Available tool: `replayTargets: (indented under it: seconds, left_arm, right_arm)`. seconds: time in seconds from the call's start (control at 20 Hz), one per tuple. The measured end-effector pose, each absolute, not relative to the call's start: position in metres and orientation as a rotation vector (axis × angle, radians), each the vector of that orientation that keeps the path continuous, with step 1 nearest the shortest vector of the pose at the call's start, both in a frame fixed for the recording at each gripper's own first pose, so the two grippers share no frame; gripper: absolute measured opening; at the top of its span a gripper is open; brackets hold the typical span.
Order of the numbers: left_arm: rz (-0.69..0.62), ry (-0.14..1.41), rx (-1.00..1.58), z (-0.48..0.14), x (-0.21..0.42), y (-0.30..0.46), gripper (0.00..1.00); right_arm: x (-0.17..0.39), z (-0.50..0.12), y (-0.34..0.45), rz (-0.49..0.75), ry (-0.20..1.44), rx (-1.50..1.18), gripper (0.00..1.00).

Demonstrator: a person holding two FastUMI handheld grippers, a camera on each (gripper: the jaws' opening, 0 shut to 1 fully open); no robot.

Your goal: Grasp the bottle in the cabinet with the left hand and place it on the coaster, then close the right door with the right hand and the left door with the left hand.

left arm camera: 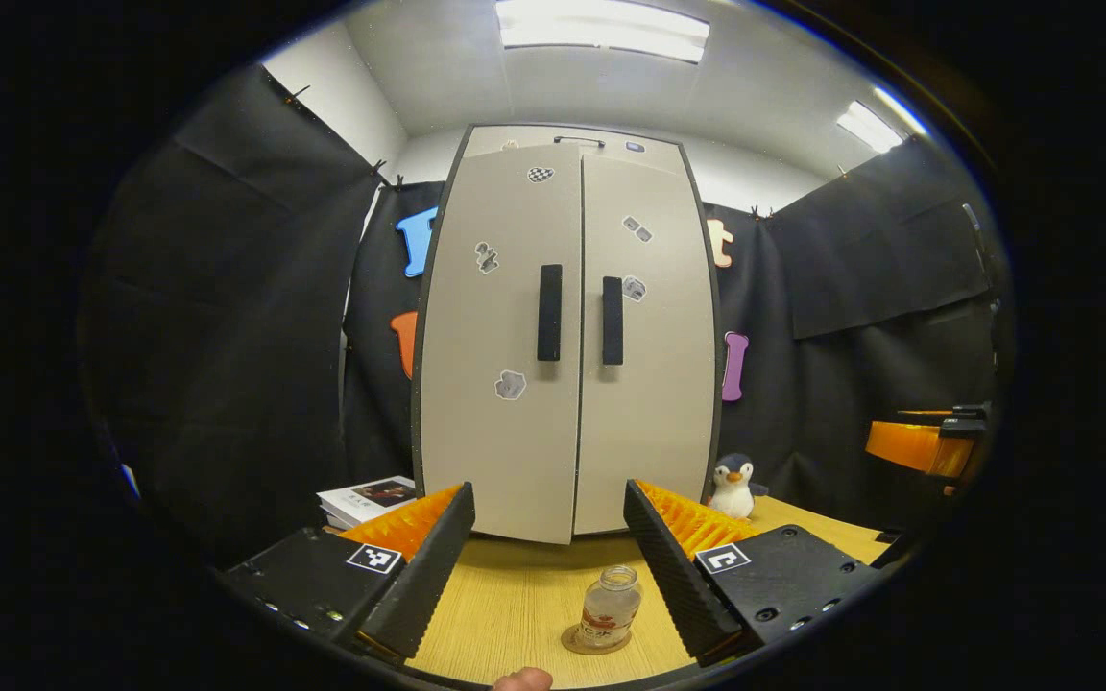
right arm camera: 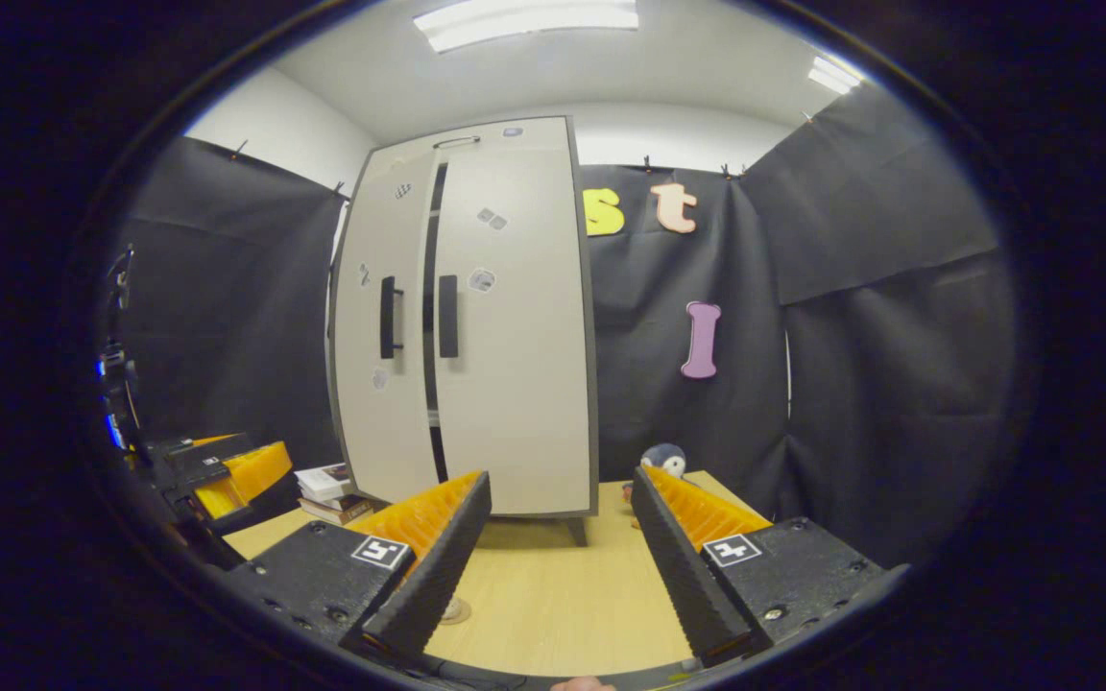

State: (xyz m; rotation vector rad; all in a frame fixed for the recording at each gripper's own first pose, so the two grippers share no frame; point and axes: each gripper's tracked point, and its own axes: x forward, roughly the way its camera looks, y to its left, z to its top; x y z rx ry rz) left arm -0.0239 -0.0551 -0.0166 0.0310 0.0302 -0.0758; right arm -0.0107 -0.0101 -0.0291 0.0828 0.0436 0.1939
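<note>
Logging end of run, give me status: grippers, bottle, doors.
Left gripper open, right gripper open, both empty. Bottle upright on coaster. Cabinet doors look shut head-on; a dark gap shows between them from the side. Nothing in the way.

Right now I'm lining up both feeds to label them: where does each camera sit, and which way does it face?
Left gripper view: rides the left gripper, squarely facing the cabinet; its open fingers frame the bottle on the coaster; a fingertip shows at the bottom edge.
Right gripper view: rides the right gripper, facing the cabinet obliquely from its right; the left gripper shows at left.
Shared: cabinet, table, books, penguin toy.
</note>
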Motion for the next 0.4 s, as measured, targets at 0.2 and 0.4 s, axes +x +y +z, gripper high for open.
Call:
replayTargets:
  seconds: [0.2, 0.4]
  left_arm:
    - [-0.072, 0.047, 0.033, -0.0224, -0.0251, -0.0528, 0.95]
    - [-0.071, 0.051, 0.035, -0.0221, -0.027, -0.0538, 0.91]
  right_arm:
    - [-0.0102, -0.0281, -0.0066, 0.201, 0.041, 0.088, 0.96]
    - [-0.009, -0.0288, -0.0059, 0.203, 0.048, 0.084, 0.96]
